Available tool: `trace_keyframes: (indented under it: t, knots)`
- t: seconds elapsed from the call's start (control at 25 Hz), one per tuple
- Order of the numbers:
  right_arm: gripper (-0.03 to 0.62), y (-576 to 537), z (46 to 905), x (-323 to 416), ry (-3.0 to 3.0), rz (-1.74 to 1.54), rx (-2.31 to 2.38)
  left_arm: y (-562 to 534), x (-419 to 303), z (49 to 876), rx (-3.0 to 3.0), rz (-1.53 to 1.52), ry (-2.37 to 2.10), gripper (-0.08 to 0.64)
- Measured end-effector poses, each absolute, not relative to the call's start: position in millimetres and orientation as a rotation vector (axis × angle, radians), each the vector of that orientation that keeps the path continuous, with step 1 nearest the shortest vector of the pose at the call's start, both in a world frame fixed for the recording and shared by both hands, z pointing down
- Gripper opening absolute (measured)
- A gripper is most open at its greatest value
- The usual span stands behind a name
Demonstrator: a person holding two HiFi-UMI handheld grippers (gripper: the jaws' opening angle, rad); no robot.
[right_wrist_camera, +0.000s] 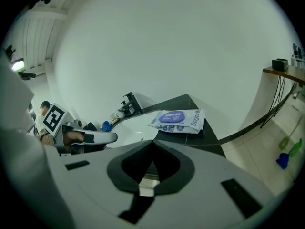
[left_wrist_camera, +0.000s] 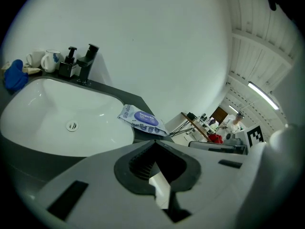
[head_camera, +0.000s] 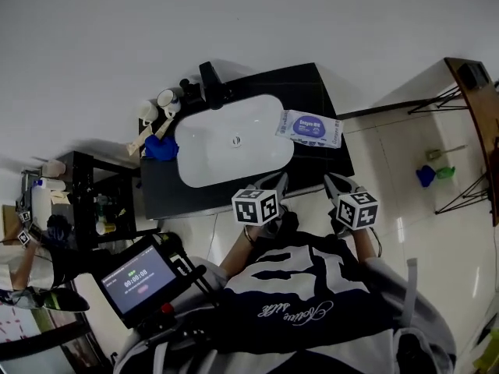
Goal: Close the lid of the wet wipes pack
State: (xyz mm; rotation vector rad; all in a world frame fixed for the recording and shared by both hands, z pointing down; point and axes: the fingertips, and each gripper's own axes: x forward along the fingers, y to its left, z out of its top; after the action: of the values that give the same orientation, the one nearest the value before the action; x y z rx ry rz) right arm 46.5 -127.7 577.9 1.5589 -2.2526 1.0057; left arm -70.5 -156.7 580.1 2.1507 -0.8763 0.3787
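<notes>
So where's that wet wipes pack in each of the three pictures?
Head view: the wet wipes pack lies above centre, just right of the white sink.
Left gripper view: near the centre, wet wipes pack right of the sink.
Right gripper view: just right of centre, wet wipes pack right of the sink.
Shared landmark: the sink.

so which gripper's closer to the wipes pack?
Right, narrowly. The right gripper hangs short of the counter, almost in line with the wet wipes pack; the left gripper hangs before the sink, pack off to its right.
</notes>
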Motion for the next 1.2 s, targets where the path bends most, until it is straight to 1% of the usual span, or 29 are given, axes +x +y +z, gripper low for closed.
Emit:
trace_keyframes:
  t: [0.16,0.44,0.76,0.92,1.2]
  knots:
    - [0.0,-93.8,571.3,68.3,-2.286,0.994,1.531,-127.5,-49.5,569.2,2.134,0.338,-0.934,-0.002]
    - [0.0,-3.3,569.3,97.6,-2.364,0.935,1.382,-33.7,-3.6,551.5,2.077,0.198,-0.992,-0.002]
    - [0.0,71.3,547.4,114.2,-2.462,0.991,1.285,59.4,26.8,542.0,2.037,0.25,-1.029,-0.002]
    - [0.0,89.1,534.1,118.9,-2.486,0.969,1.305,72.8,38.4,528.7,2.087,0.273,-1.014,-0.002]
    - [0.0,66.0,556.3,105.5,-2.546,0.964,1.359,57.2,27.2,542.1,2.178,0.269,-1.011,-0.002]
